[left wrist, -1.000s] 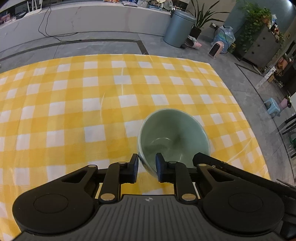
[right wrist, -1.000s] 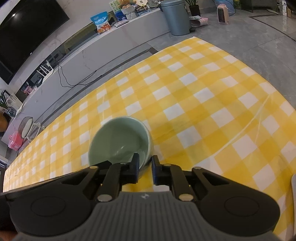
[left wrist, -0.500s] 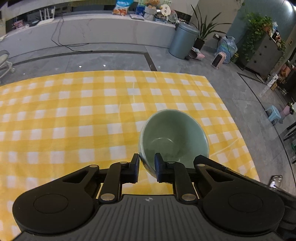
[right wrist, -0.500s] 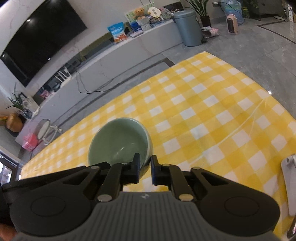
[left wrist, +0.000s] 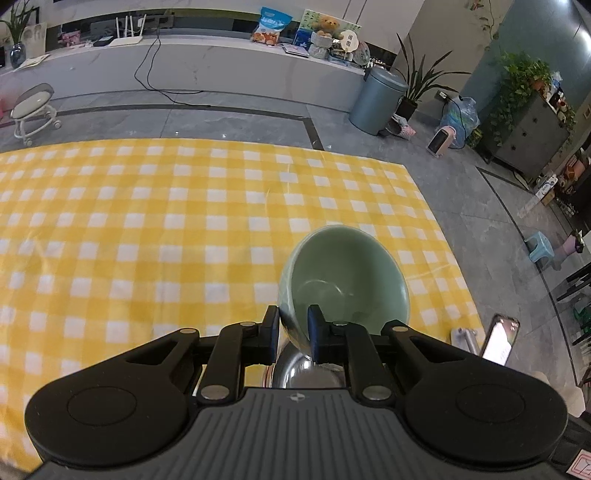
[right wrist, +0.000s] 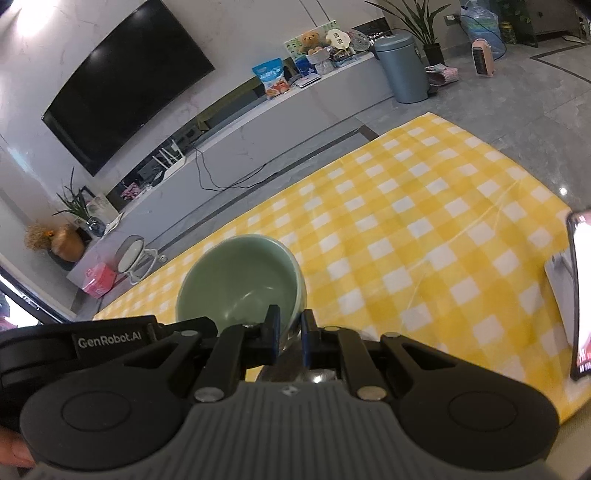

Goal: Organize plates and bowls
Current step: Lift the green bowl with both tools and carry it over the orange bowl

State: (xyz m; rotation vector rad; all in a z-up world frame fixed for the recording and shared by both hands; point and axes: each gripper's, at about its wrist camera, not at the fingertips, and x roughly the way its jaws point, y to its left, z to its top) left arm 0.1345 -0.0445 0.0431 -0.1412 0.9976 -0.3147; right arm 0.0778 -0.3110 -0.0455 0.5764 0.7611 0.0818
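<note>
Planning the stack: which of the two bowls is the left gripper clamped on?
The pale green bowl: the left gripper pinches its rim. The shiny steel bowl lies below, ungripped.

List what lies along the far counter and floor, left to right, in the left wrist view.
Round stool → white router → blue snack bag → teddy bear → grey-blue bin → small pink heater → grey cabinet.

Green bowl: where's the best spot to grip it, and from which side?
Pinch the rim of the green bowl, one finger inside and one outside, coming in over its near edge. Its mouth is open toward the fingers and its wall is thin and steep, so narrow jaws fit it, while the body looks too wide. The left gripper and right gripper grip that way.
</note>
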